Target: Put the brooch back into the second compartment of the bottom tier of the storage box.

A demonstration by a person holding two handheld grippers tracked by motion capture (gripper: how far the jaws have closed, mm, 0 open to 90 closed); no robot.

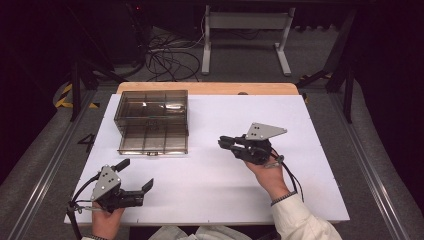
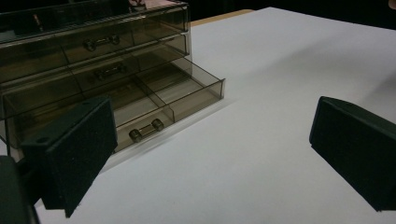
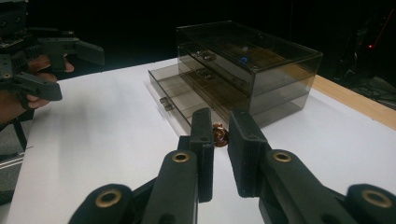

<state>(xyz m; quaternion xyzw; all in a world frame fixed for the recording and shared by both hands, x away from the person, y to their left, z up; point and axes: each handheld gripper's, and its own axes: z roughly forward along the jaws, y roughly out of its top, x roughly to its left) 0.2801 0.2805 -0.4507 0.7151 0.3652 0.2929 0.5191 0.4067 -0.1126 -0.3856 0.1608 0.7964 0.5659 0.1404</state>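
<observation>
1. Your right gripper [image 1: 223, 142] hovers over the white table [image 1: 210, 180], right of centre, and points toward nine o'clock in the high view.
2. Its jaws stand narrow, and a small coppery piece [image 3: 220, 134] sits pinched at the tips between them. What that piece is cannot be told; it looks round and shiny.
3. In the right gripper view the piece hangs in front of the drawer box [image 3: 247, 70], which lies at about twelve o'clock from the tips, still apart from them.
4. The box [image 1: 152, 121] is smoky clear plastic with three drawers, and it stands at the table's ten o'clock in the high view, near the far wooden edge [image 1: 207, 88].
5. Its bottom drawer [image 1: 153, 138] is pulled out toward you, and dividers split it into compartments.
6. The two upper drawers look shut, each with a small metal handle [image 2: 101, 42].
7. Your left gripper [image 1: 135, 175] rests low at the table's seven o'clock, near the front edge, well apart from the right one.
8. Its jaws gape wide with nothing between them but bare table.
9. In the left gripper view the open drawer [image 2: 154, 100] lies at about eleven o'clock from that gripper, with its handle [image 2: 146, 130] facing the camera.
</observation>
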